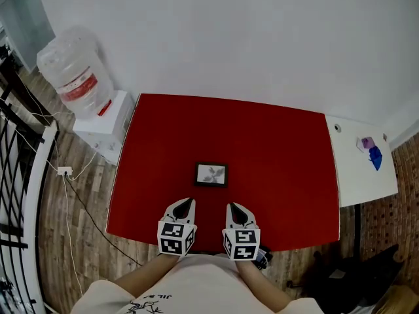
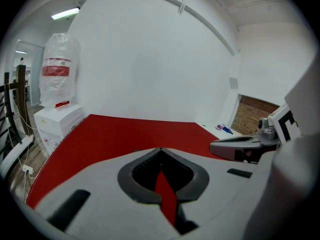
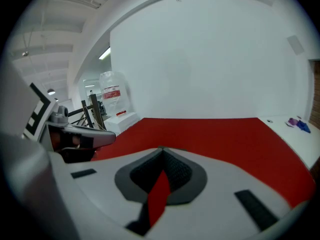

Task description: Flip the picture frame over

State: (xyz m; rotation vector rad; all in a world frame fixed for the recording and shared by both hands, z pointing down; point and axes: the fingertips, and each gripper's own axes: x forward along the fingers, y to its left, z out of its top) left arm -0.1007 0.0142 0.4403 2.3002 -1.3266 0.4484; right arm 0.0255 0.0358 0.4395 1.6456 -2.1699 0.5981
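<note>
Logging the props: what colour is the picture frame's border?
The picture frame has a black border; the head view shows it best.

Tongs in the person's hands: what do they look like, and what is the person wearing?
The left tongs and right tongs match: pale grey plastic shells that taper to a point, lined inside the tip with dark, textured pads. Behind each sits a cube covered in black-and-white square markers. The person wears a cream shirt with a dark print.
</note>
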